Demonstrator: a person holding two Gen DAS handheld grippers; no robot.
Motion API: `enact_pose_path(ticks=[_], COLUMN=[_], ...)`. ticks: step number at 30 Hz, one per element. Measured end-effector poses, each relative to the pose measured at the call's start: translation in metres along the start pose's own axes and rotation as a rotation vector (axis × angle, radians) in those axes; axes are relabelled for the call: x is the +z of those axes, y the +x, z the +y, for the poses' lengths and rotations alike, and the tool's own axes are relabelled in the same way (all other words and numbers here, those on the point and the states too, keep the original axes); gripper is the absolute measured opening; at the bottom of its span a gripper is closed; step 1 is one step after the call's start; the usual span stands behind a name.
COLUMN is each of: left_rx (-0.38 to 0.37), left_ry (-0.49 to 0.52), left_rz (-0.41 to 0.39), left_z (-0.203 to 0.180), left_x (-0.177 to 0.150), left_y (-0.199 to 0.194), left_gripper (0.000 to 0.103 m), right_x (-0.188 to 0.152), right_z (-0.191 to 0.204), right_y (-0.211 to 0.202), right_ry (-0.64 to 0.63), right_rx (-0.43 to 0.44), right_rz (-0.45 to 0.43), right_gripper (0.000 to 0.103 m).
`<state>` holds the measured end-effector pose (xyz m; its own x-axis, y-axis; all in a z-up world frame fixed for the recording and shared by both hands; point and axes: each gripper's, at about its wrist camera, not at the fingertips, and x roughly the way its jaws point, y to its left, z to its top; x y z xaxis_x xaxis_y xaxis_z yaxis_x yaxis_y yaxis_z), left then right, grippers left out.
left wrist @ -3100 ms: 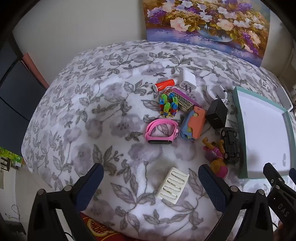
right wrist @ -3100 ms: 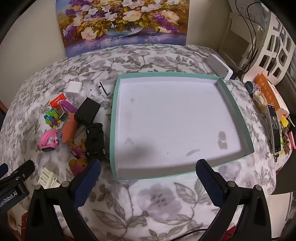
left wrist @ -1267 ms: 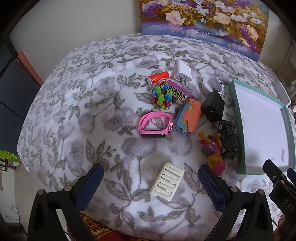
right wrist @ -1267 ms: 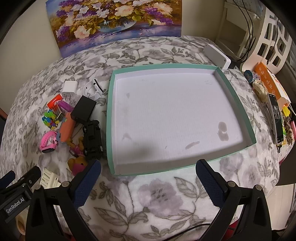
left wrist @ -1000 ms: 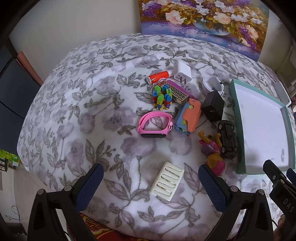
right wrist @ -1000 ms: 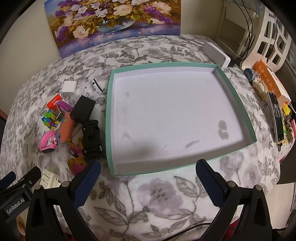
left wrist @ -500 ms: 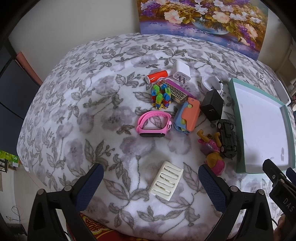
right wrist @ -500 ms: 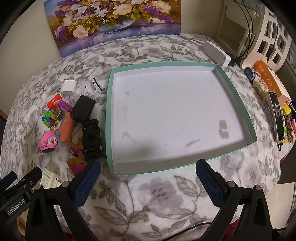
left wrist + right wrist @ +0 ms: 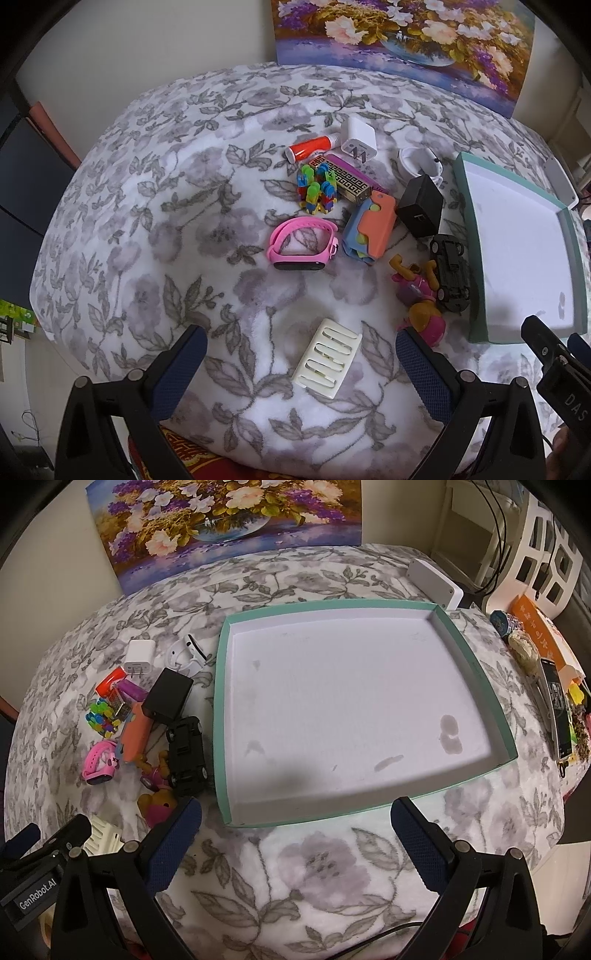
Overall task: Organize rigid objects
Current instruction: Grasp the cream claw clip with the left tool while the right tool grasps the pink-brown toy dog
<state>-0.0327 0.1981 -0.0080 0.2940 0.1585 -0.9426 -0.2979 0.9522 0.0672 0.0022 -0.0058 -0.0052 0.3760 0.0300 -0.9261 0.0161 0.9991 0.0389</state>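
Toys and small gadgets lie in a loose cluster on the floral-covered bench [image 9: 155, 229], beyond our left tongs [image 9: 301, 354], whose jaws stand wide apart with nothing between them. In the left wrist view, a cream slotted soap dish [image 9: 327, 357] sits nearest, right between the two fingertips and just ahead of them. Farther off we see a pink watch [image 9: 301, 248], an orange-and-blue toy [image 9: 371, 230], a black adapter [image 9: 421, 211], a black toy car [image 9: 451, 273] and a pink-and-yellow figure [image 9: 421, 295]. The car lies just beside the teal tray [image 9: 469, 236].

In the right wrist view, our right tongs [image 9: 295, 823] are also spread apart and empty, hovering at the tray's [image 9: 221, 716] near edge. The tray's white floor is bare apart from a few stains. The cluster lies to its left, the black toy car [image 9: 186, 753] closest to the tray wall, well left of the right tongs.
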Motion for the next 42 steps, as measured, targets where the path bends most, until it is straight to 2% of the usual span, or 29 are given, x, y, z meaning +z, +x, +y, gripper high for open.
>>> enact_pose_path(ticks=[3,11,17,20,22,26,28,31,34,42], left_rx=[-0.01,-0.031,-0.045,-0.056,-0.065,-0.084,-0.092,-0.111,-0.122,-0.145], left_ry=[0.0,0.022,0.031,0.023,0.017,0.005,0.001,-0.001,-0.008,-0.059], left_rz=[0.01,0.047,0.121,0.145,0.154,0.168,0.167,0.174,0.184,0.181], left_z=[0.0,-0.008,-0.011,-0.011,-0.011,-0.008,-0.007,-0.006,-0.005,0.011], left_x=[0.0,-0.001,-0.003,-0.005,-0.005,-0.003,-0.003,-0.003,-0.004,-0.004], left_y=[0.002,0.011,0.027,0.034,0.036,0.041,0.04,0.042,0.043,0.048], left_gripper=[0.103,0.103,0.089,0.084,0.073,0.064,0.056,0.05,0.044,0.038], right_x=[0.001,0.005,0.008,0.008,0.007,0.005,0.004,0.004,0.004,0.004], right_z=[0.001,0.012,0.025,0.037,0.046,0.06,0.067,0.071,0.075,0.084], right_y=[-0.003,0.002,0.008,0.011,0.015,0.02,0.023,0.026,0.03,0.042], right_ry=[-0.006,-0.041,-0.057,-0.087,-0.107,-0.134,-0.149,-0.145,-0.142,-0.125], right_rx=[-0.009,0.041,0.127,0.164,0.191,0.218,0.235,0.264,0.275,0.302], right_rz=[-0.02,-0.013,0.003,0.016,0.034,0.057,0.069,0.093,0.107,0.156], right_gripper=[0.102,0.102,0.097,0.089,0.082,0.075,0.069,0.063,0.062,0.054])
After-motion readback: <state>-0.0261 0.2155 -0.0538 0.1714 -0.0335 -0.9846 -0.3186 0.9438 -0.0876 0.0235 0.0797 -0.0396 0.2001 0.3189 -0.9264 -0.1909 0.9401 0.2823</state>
